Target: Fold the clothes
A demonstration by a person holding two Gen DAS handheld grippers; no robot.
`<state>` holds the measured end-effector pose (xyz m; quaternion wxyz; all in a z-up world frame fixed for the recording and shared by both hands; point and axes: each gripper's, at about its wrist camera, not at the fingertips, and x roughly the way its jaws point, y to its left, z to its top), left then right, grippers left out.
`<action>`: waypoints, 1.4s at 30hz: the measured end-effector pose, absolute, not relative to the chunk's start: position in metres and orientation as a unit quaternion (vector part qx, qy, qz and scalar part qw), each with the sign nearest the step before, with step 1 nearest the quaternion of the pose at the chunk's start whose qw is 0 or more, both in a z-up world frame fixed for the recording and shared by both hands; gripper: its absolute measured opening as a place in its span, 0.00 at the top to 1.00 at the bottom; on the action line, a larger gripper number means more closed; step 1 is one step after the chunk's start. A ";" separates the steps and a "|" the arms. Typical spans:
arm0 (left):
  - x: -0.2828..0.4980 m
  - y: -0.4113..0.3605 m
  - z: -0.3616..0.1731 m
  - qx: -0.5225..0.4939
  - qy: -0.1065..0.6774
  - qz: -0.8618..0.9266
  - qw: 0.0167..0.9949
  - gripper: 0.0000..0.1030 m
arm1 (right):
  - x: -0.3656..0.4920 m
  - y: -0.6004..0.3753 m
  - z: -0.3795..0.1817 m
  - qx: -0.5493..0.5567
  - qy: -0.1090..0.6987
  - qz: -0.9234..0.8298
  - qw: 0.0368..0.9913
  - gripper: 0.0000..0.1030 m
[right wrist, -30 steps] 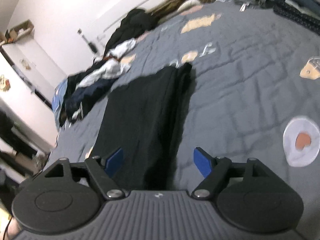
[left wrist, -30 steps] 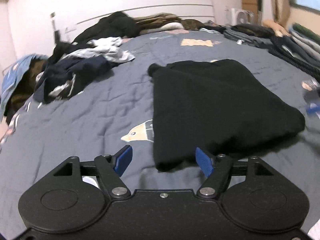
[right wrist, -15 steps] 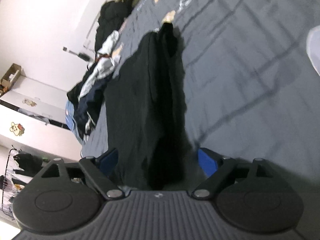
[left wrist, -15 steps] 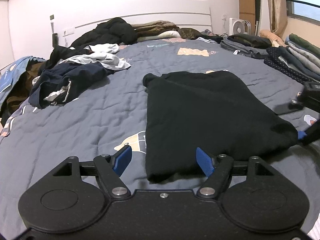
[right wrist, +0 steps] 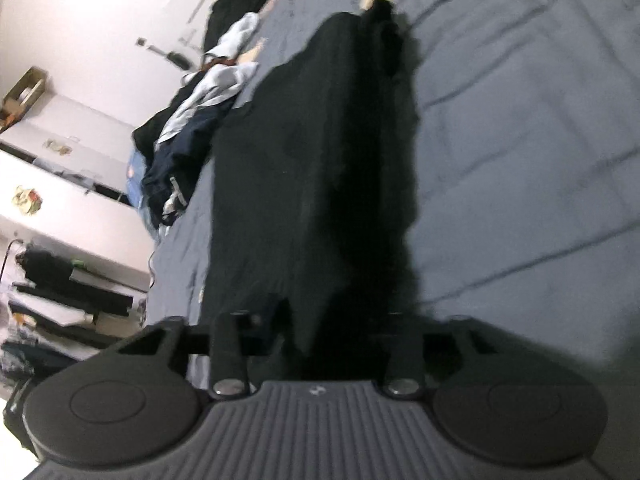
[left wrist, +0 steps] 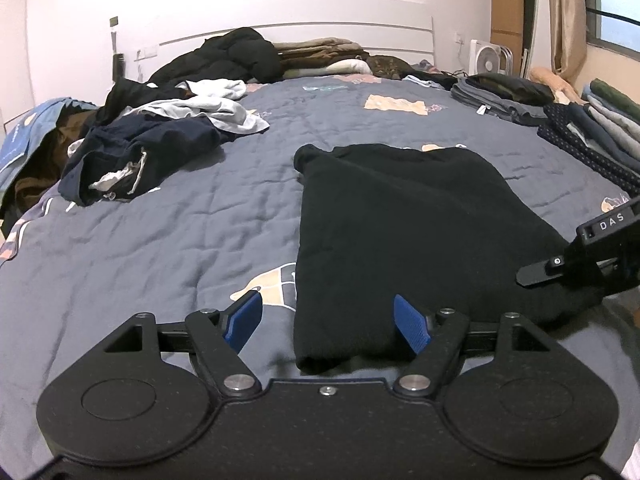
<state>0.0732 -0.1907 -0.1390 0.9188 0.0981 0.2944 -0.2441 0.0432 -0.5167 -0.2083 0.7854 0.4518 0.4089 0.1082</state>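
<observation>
Two grippers work one soft, limp black garment on the bed: left gripper jaws spread at its near hem, right gripper clamping the corner.

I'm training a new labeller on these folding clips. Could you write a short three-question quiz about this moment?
1. True or false: the left gripper is shut on the black garment.
2. Which corner of the black garment lies between the left gripper's blue pads: A) near left corner, B) far left corner, C) near right corner?
3. Fill in: the pile of unfolded clothes lies to the ____ of the black garment in the left wrist view.

Key
1. False: its jaws stand wide open, with the garment's edge lying between them.
2. A. The right gripper is at the near right corner.
3. Left, across the grey quilt.
</observation>
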 end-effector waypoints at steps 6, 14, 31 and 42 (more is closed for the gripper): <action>0.071 -0.186 -0.134 0.096 0.287 -0.249 0.920 0.30 | 0.041 -0.541 -0.200 0.527 0.388 0.114 0.747 0.82; 0.038 -0.212 -0.142 0.211 0.252 -0.324 0.887 0.30 | 0.045 -0.565 -0.190 0.445 0.430 0.064 0.783 0.79; -0.002 -0.266 -0.189 0.432 0.155 -0.329 0.826 0.61 | -0.004 -0.532 -0.144 0.382 0.397 0.156 0.820 0.46; 0.004 -0.270 -0.192 0.429 0.173 -0.337 0.820 0.83 | 0.003 -0.539 -0.179 0.431 0.396 0.089 0.806 0.52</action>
